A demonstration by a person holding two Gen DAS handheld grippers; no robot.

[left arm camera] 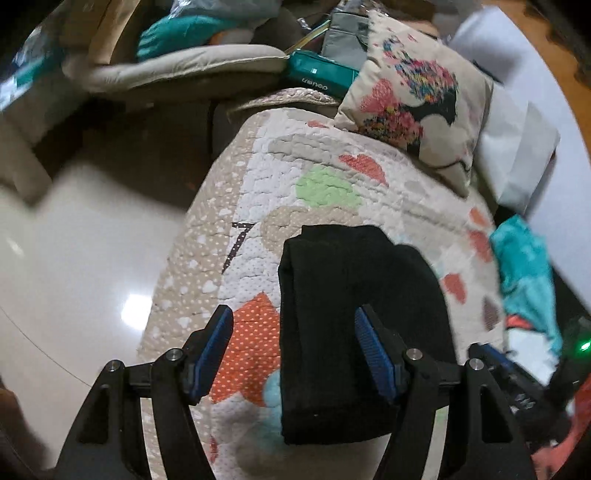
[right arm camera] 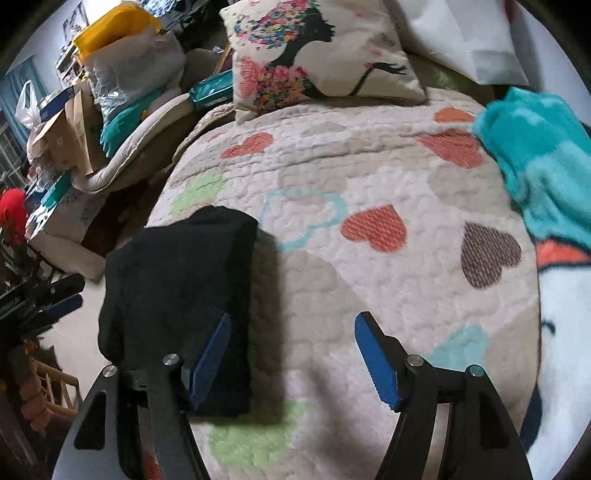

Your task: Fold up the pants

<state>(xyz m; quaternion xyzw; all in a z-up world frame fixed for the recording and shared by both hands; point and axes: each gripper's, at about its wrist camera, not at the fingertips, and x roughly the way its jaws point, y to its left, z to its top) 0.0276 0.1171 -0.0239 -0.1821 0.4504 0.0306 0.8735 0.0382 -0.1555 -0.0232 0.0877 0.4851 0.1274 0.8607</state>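
The black pants [left arm camera: 354, 325] lie folded into a compact rectangle on the heart-patterned quilt [left arm camera: 280, 166], near its left edge. My left gripper [left arm camera: 295, 354] is open and empty, hovering above the near end of the pants. In the right wrist view the same folded pants [right arm camera: 177, 310] lie at the left. My right gripper [right arm camera: 291, 358] is open and empty above the quilt [right arm camera: 369, 177], its left finger [right arm camera: 210, 358] over the pants' right edge. The right gripper also shows at the right edge of the left wrist view [left arm camera: 517, 373].
A printed cushion [right arm camera: 317, 51] and a white pillow [right arm camera: 465, 33] lie at the head of the bed. A teal blanket [right arm camera: 539, 155] lies at the right. Boxes and bags [right arm camera: 110, 85] crowd the left side. The glossy floor [left arm camera: 81, 266] lies beyond the bed's left edge.
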